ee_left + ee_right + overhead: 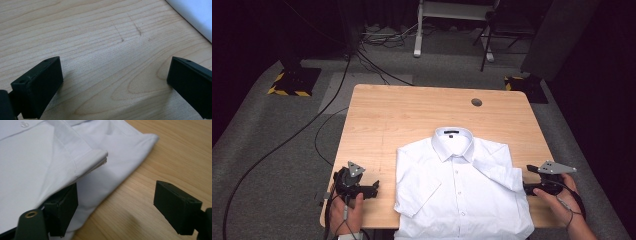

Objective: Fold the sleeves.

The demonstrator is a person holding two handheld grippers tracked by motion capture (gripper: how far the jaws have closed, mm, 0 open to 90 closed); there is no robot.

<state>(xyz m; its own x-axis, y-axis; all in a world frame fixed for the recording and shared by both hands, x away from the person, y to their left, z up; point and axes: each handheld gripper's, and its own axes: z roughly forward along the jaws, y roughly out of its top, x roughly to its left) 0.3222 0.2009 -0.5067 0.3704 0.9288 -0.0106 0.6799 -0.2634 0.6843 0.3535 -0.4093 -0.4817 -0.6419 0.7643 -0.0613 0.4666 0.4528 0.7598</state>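
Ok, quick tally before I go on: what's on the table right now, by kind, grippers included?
White short-sleeved shirt: 1, laid flat and buttoned
Black grippers: 2, left gripper and right gripper, both open, nothing clamped
Total: 3

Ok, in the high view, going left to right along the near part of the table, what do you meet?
Left gripper → white shirt → right gripper.
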